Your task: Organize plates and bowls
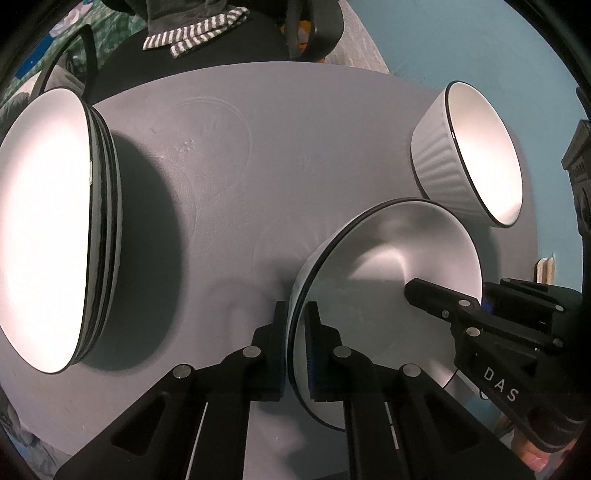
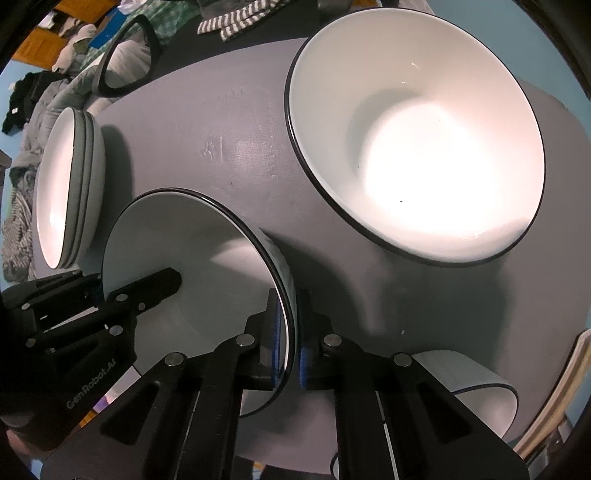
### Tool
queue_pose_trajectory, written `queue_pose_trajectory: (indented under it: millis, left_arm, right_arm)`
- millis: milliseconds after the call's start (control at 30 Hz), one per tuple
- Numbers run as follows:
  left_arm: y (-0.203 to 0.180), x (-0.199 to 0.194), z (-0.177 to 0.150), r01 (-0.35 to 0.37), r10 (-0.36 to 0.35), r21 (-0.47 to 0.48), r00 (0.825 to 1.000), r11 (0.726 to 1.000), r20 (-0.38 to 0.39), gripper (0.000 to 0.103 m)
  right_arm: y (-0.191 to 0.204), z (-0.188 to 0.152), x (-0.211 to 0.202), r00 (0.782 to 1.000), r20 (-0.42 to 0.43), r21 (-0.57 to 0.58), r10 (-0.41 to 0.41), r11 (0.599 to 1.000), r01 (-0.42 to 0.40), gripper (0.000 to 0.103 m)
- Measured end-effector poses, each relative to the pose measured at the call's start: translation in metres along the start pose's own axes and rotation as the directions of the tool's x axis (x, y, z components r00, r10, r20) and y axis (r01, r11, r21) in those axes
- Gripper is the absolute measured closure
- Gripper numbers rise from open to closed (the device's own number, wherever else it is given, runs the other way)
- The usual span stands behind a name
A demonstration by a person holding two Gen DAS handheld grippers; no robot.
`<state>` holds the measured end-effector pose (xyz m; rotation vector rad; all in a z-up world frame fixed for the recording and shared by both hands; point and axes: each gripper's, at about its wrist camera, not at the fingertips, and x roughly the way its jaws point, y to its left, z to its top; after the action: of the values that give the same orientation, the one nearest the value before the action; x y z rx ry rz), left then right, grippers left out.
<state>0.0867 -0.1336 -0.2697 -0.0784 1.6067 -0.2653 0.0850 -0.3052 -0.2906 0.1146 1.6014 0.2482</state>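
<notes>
A white bowl with a black rim (image 1: 391,280) stands on the grey table (image 1: 277,166), and both grippers grip it. My left gripper (image 1: 295,332) is shut on the bowl's left rim, one pad outside the wall and one inside. In the right wrist view the same bowl (image 2: 192,266) has my right gripper (image 2: 293,332) shut on its right rim. Each gripper also shows in the other view: the right gripper (image 1: 482,299) and the left gripper (image 2: 101,291), both pointing steeply down. A stack of white plates (image 1: 44,221) lies to the left.
A ribbed white bowl (image 1: 480,155) stands beyond the held bowl, large in the right wrist view (image 2: 424,147). Another white bowl (image 2: 476,380) sits near the table's front edge at the right. The plate stack (image 2: 62,184) sits near the left edge. A chair with striped cloth (image 1: 199,33) stands behind the table.
</notes>
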Motion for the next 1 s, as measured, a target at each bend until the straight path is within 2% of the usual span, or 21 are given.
queue_pose_trajectory:
  millis: [167,500,700,1000]
  left_arm:
    - [-0.001,-0.005,0.002,0.003,-0.004,0.005,1.000,1.000,0.007,0.095]
    - [-0.003,-0.039,0.021,0.015,-0.016,0.060,1.000,0.998,0.015,0.095]
    - [-0.023,-0.055,0.040,0.015,-0.018,0.098,0.999,0.995,0.031,0.095]
    - [-0.047,-0.063,0.049,0.018,-0.026,0.134,0.998,0.991,0.056,0.095]
  right_arm:
    - [0.003,-0.001,-0.003,1.000,0.002,0.002,0.001,1.000,-0.001,0.096]
    - [0.005,-0.003,-0.025,1.000,0.022,0.013,-0.014,1.000,0.013,0.096]
    - [0.000,-0.008,-0.045,0.999,0.042,0.030,-0.013,0.999,0.012,0.096]
    - [-0.010,-0.007,-0.067,0.998,0.067,0.042,-0.009,0.999,0.006,0.096]
